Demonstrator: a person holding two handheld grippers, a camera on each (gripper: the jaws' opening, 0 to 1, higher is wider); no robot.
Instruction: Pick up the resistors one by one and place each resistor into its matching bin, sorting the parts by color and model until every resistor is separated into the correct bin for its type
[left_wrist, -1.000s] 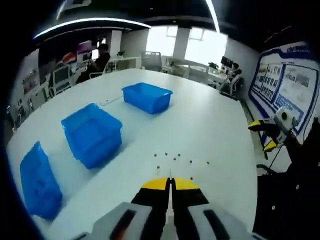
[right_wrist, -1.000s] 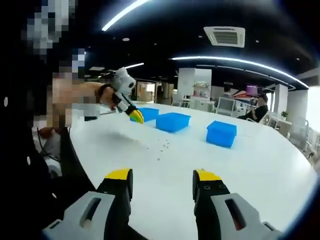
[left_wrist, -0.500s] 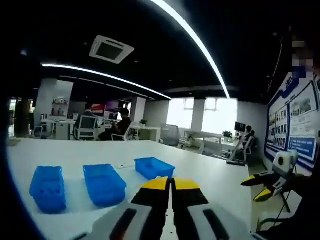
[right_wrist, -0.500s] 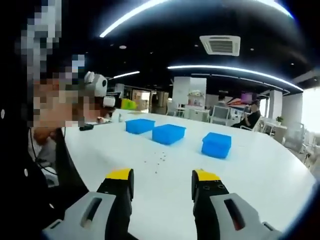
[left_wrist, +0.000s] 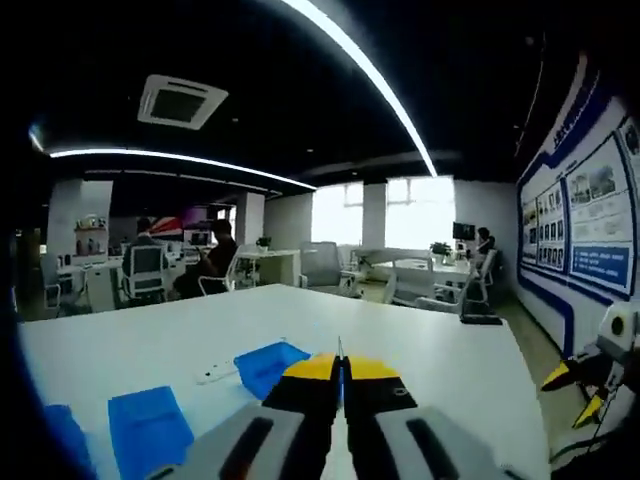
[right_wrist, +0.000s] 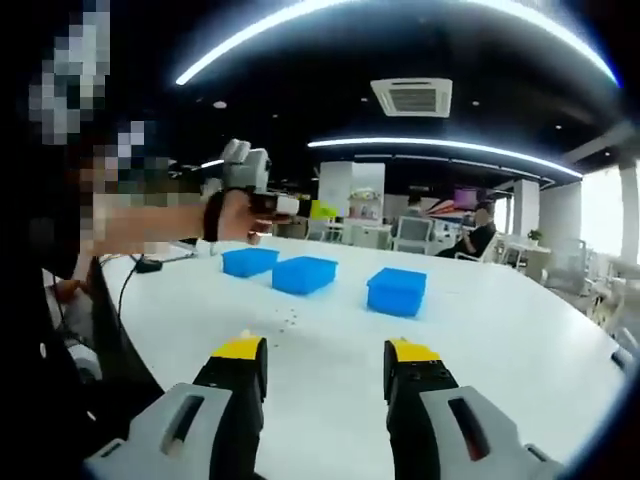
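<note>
Left gripper (left_wrist: 341, 366): grey body, black jaws with yellow tips, pressed together with no gap and nothing visible between them; held up above the table and aimed across the room. In the right gripper view it appears at the left (right_wrist: 300, 208), gripped in a person's hand, yellow tip pointing right.

Right gripper (right_wrist: 325, 352): same build, jaws standing wide apart, empty, low over the table's near edge. In the left gripper view its yellow tips (left_wrist: 585, 392) enter at the far right, partly cut off.

Table (right_wrist: 480, 335): large, white, smooth, rounded outline.

Bins: three blue plastic boxes, rectangular, open-topped, in a row on the table: left bin (right_wrist: 249, 262), middle bin (right_wrist: 304, 274), right bin (right_wrist: 396, 291). In the left gripper view one bin (left_wrist: 268, 364) sits partly behind the jaws, another (left_wrist: 148, 432) is cut by the lower edge, a third barely shows at the left margin. Contents cannot be made out.

Resistors (right_wrist: 291, 320): a scatter of tiny dark specks on the table in front of the bins, apart from them; colour and type too small to tell.

White oblong object (left_wrist: 214, 375): lies flat beside the bin; kind unclear.
</note>
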